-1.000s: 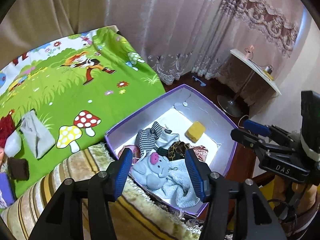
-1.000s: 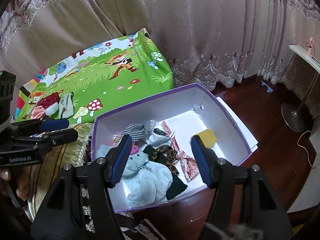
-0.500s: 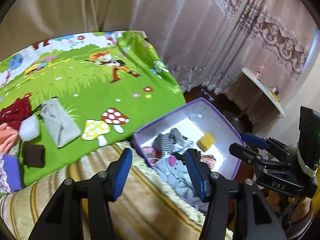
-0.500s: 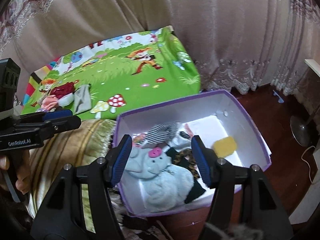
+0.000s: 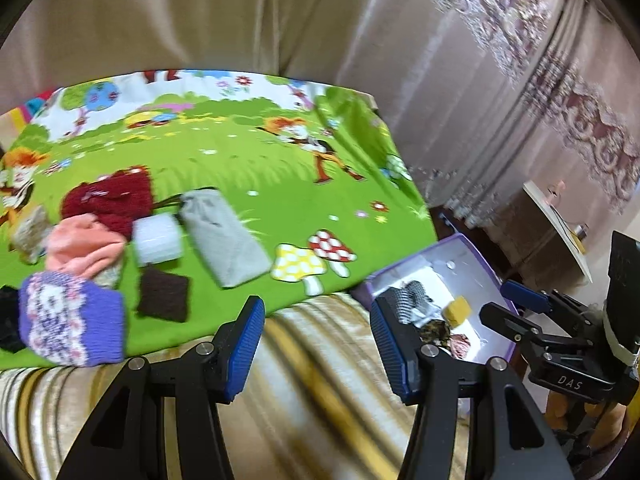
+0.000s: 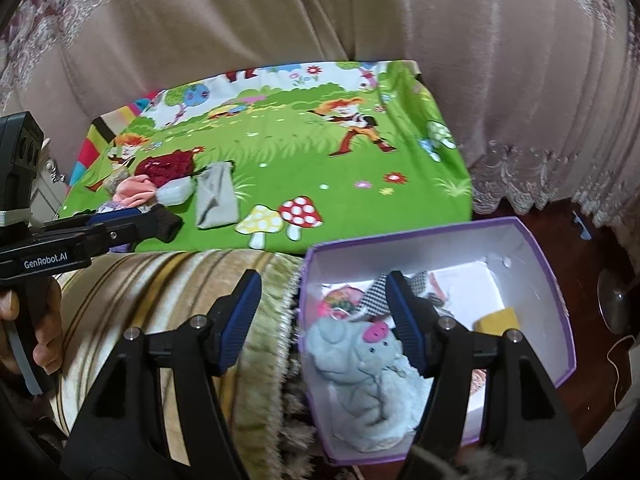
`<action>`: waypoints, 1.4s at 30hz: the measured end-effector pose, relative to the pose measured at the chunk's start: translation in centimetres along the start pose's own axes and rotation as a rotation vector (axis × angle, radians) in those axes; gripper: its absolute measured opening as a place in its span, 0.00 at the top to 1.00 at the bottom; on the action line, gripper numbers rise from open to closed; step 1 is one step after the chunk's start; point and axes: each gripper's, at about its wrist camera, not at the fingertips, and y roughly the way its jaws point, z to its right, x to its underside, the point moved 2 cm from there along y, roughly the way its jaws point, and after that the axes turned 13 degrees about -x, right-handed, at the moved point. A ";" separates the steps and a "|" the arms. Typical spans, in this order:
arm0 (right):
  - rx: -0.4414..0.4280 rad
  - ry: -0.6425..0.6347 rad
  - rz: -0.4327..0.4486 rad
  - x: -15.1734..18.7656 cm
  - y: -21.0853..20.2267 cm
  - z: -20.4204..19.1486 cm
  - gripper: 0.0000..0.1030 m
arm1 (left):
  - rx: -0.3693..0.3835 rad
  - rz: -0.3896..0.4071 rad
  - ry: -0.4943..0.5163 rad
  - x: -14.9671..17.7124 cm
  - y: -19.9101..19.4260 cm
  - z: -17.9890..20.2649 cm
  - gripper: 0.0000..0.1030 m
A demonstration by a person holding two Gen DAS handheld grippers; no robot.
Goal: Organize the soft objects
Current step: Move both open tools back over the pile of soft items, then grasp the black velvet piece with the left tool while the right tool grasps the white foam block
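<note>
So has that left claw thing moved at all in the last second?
Yes. The left gripper has swung left, away from the purple box, and now looks over the green play mat.

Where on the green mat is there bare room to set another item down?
The green mat is bare from the grey pouch across to its curtain-side edge, beyond the printed mushrooms. The opposite end is crowded: red knit, pink cloth, purple knit.

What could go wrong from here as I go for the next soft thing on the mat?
The pile is crowded, so the open left gripper might catch two pieces together. The box sits apart, below the mat edge, so a loosely held item could drop on the floor.
</note>
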 end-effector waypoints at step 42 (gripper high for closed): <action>-0.147 -0.114 -0.036 -6.8 9.9 -9.5 0.04 | -0.446 -0.039 -0.299 1.9 -3.3 -23.4 0.28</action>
